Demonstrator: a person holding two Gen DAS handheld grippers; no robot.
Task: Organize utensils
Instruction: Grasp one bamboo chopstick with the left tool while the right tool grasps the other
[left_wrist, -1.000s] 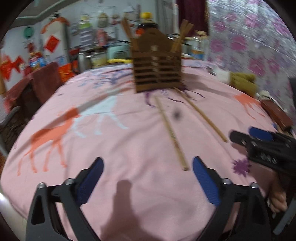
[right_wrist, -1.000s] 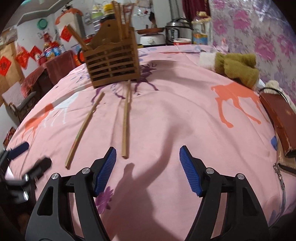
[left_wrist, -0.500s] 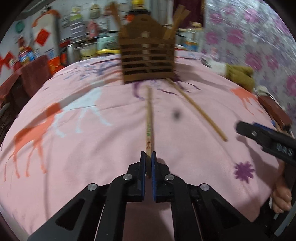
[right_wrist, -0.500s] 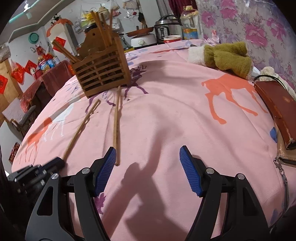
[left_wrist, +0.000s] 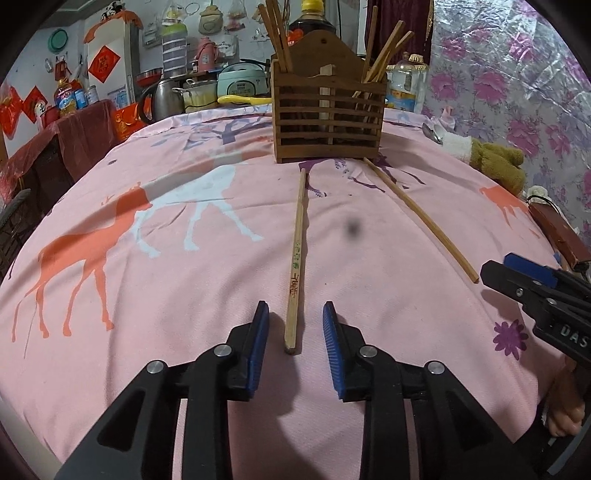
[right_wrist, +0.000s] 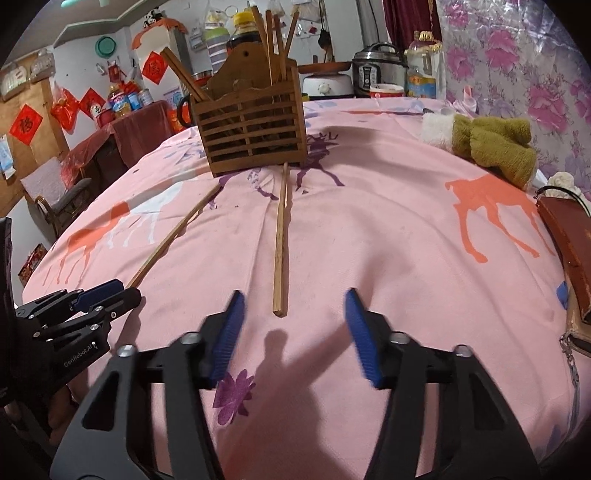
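A slatted wooden holder with several chopsticks upright in it stands at the far side of the pink tablecloth. Two loose chopsticks lie in front of it. My left gripper is opening; the near end of one chopstick lies on the cloth between its blue pads, untouched. My right gripper is closing, blurred, with the near end of the other chopstick just inside its fingertips, closer to the left pad and not pressed. Each gripper shows at the edge of the other's view.
An olive and white cloth bundle lies at the right, and a brown case sits along the right table edge. Behind the table are pots, a rice cooker, bottles and a red-covered side table.
The left gripper went from wide to shut on the chopstick's end, then parted again with the chopstick lying between the pads. The right gripper's jaws have narrowed and now straddle the other chopstick's end.
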